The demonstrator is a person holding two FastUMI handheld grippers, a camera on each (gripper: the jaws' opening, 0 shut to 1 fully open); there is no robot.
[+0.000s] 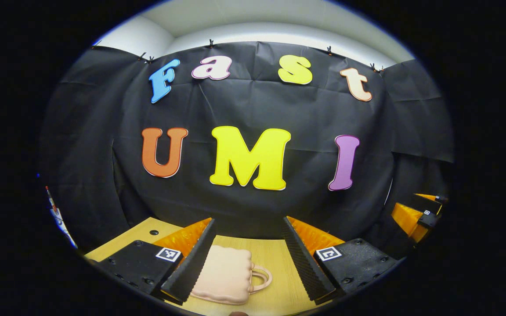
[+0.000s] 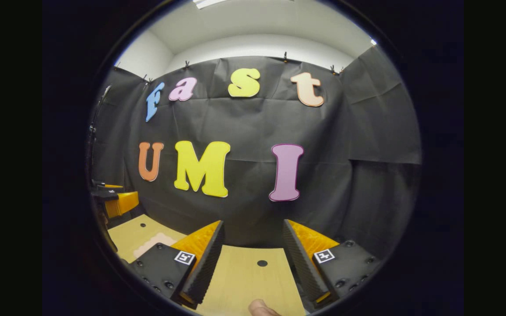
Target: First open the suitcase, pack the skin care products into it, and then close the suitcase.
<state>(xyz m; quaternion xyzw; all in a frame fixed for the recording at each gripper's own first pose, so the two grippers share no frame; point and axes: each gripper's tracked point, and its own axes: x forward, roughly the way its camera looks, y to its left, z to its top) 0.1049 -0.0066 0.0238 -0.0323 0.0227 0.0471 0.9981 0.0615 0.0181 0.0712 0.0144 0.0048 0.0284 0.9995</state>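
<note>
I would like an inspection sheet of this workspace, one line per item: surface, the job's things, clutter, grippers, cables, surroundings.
Surface: light wooden table with small dark holes in it.
Job's things: pink suitcase, lid closed, lying flat on the table with its handle toward the right of the left gripper view; skin care products: nothing seen.
Clutter: nothing seen.
Grippers: left gripper open, held above the suitcase without touching it; right gripper open over bare table, holding nothing; a fingertip at the bottom edge of the right gripper view.
Cables: nothing seen.
Surroundings: black cloth wall, white wall and ceiling above it.
</note>
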